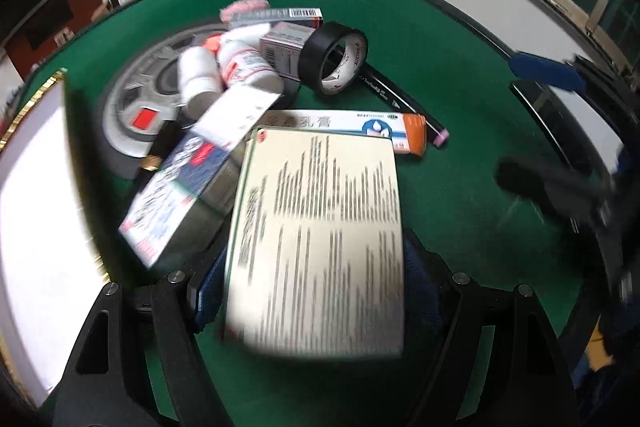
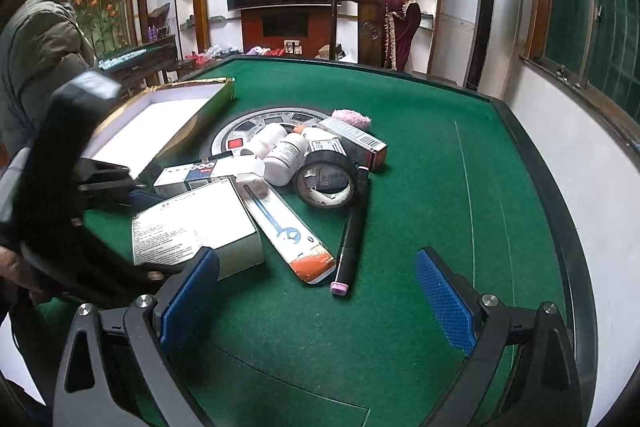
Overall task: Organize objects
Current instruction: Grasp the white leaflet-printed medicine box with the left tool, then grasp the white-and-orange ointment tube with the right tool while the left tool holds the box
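- Left tool (image 1: 316, 291): blue pads sit against both long sides of a big white box w/ printed text (image 1: 320, 239), clamped on it. No earlier view to compare.
- Right tool (image 2: 316, 303): pads wide apart, nothing between, above bare green worktop (image 2: 420, 147).
- Ahead of left tool, beyond the box: tube carton w/ orange end (image 1: 396, 129), black tape roll (image 1: 336, 57), black marker w/ pink cap (image 1: 404, 103), white bottles (image 1: 224, 71).
- Left of left tool: blue-white carton (image 1: 172, 195), then open white tray w/ gold rim (image 1: 36, 187) at far left.
- From right tool: pile lies ahead, the marker nearest its centre line, the white box ahead-left, tray further left.
- Pink fluffy item (image 2: 354, 118) at far side of pile.
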